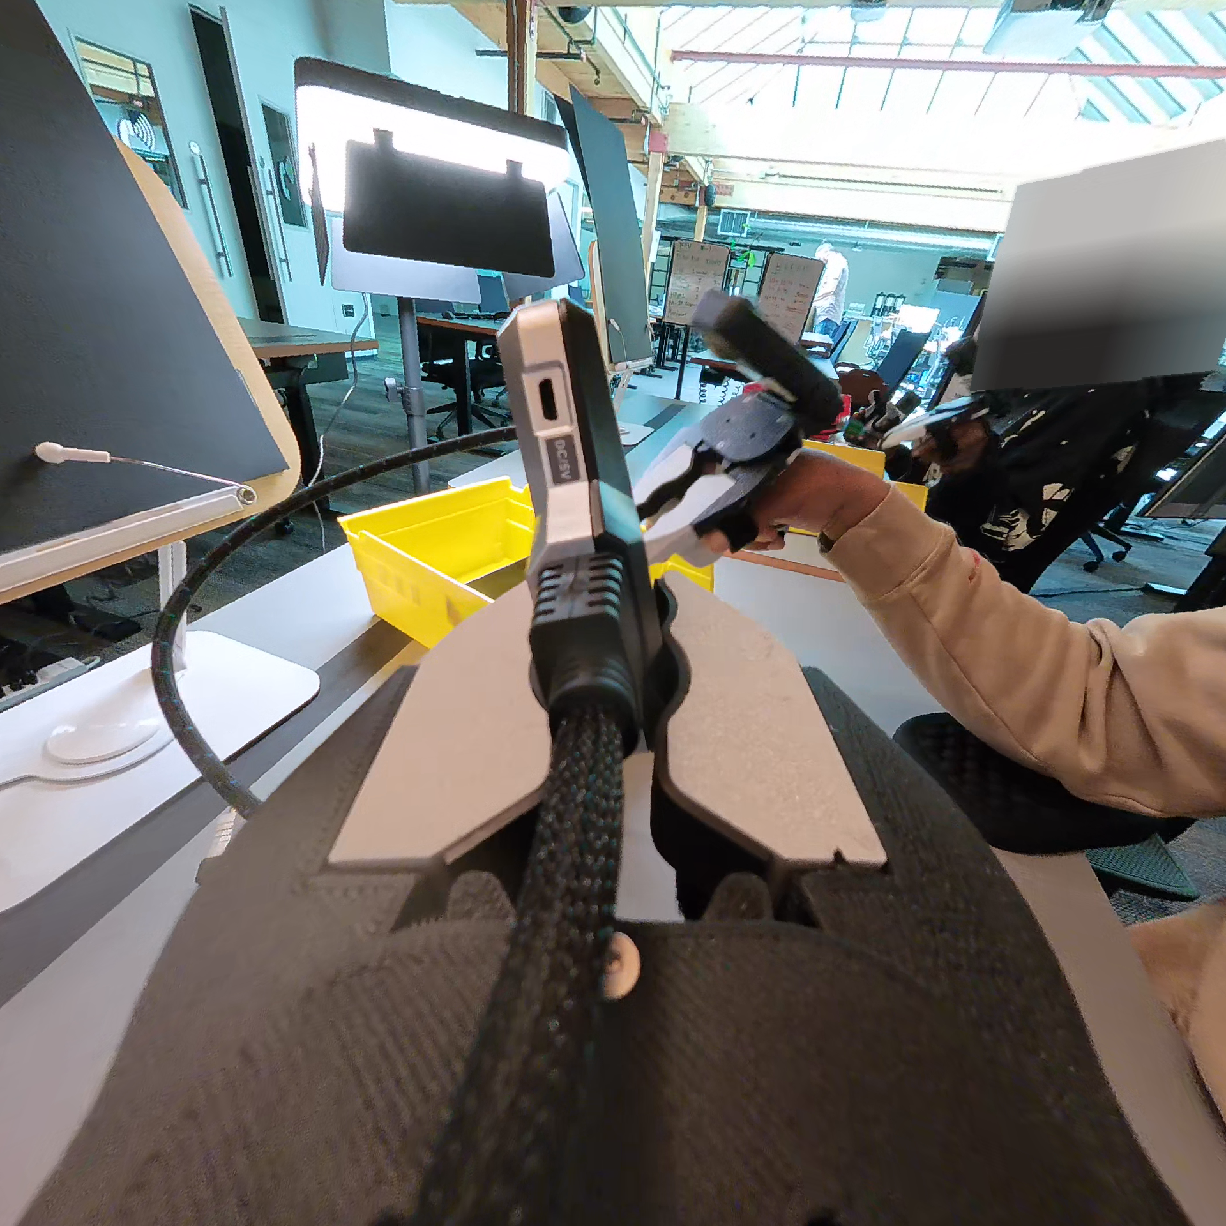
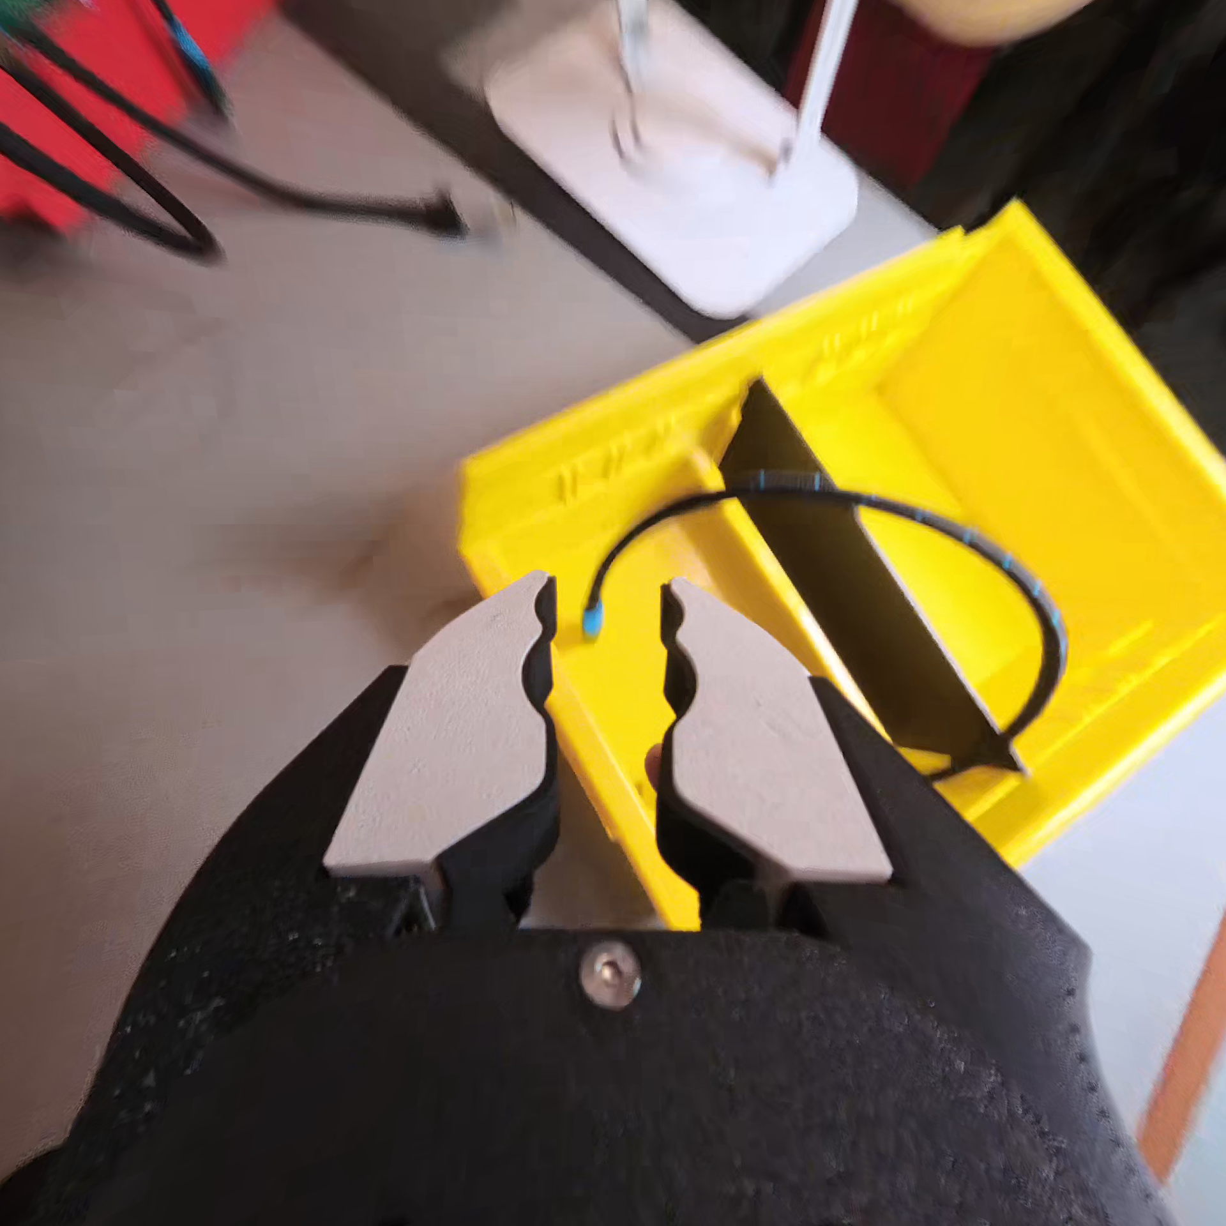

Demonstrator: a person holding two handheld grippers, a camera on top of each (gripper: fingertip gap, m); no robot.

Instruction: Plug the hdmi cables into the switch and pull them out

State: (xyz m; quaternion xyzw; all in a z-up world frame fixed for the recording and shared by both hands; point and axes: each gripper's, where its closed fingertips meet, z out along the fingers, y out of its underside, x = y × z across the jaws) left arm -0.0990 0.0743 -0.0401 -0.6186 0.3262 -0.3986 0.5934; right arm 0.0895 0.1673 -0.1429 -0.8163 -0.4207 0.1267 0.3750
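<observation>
My left gripper (image 1: 607,637) clamps the switch (image 1: 570,451) upright, one braided cable (image 1: 570,829) plugged in. Right gripper (image 1: 647,514) sits just right, yellow bin (image 1: 424,564) beyond.

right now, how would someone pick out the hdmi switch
Start at the yellow bin on the grey table. In front of it the left gripper holds up the HDMI switch: a slim silver-and-black box, with a braided black cable plugged into its lower end.

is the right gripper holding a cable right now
No: in the right wrist view the right gripper is open and empty, hanging over the yellow bin where a thin black cable lies.
</observation>
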